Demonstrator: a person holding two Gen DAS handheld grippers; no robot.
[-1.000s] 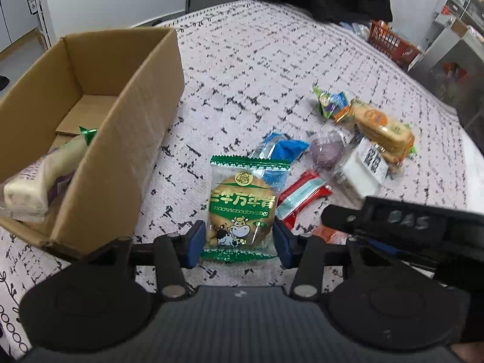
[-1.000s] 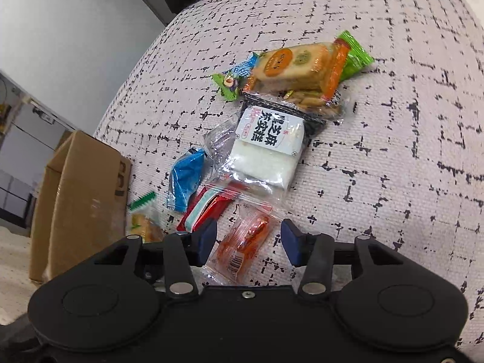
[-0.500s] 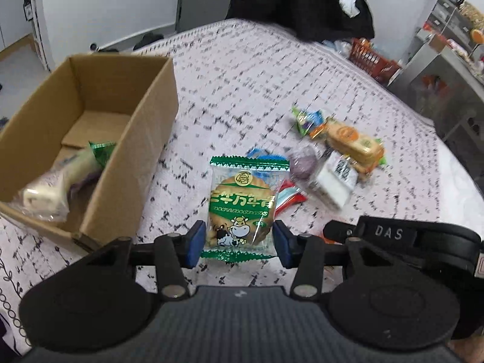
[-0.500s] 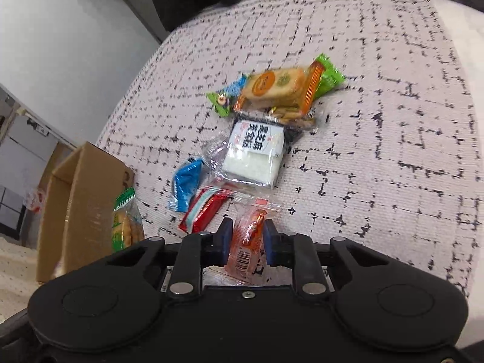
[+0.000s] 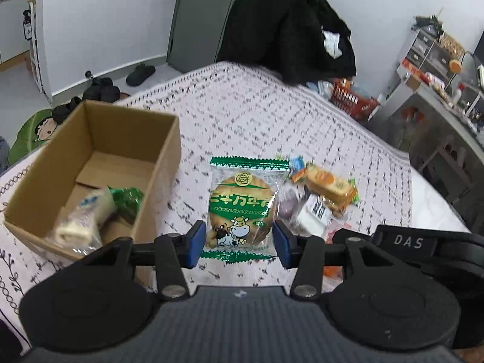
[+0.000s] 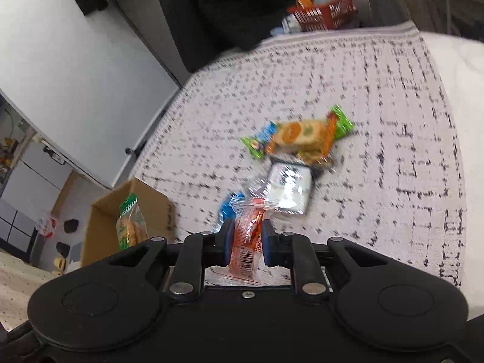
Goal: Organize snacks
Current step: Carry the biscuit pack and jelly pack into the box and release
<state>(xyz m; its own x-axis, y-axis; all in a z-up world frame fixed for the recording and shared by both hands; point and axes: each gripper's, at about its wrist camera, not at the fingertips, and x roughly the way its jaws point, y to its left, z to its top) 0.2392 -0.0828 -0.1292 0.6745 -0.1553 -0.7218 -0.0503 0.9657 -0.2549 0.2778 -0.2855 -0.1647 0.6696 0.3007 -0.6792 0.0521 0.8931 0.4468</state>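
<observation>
My left gripper (image 5: pixel 239 243) is shut on a green cookie packet (image 5: pixel 240 208) and holds it above the bed, right of the open cardboard box (image 5: pixel 157 163). A white wrapped cake (image 5: pixel 81 217) lies inside the box. My right gripper (image 6: pixel 246 243) is shut on a small orange snack packet (image 6: pixel 246 242), lifted off the bed. The green packet (image 6: pixel 130 227) and the box (image 6: pixel 157 208) also show at the left of the right wrist view. Other snacks (image 6: pixel 298 139) lie in a loose pile on the bed; the pile also shows in the left wrist view (image 5: pixel 329 186).
A patterned white bedspread (image 5: pixel 242 112) covers the bed. A red basket (image 5: pixel 354 103) and a dark coat (image 5: pixel 287 27) are at the far end. Shoes (image 5: pixel 103 87) lie on the floor to the left. Shelves (image 5: pixel 438 60) stand at the right.
Both grippers have risen and pulled back from the bed. The right gripper shut on the orange packet and lifted it. The left gripper still holds the green cookie packet.
</observation>
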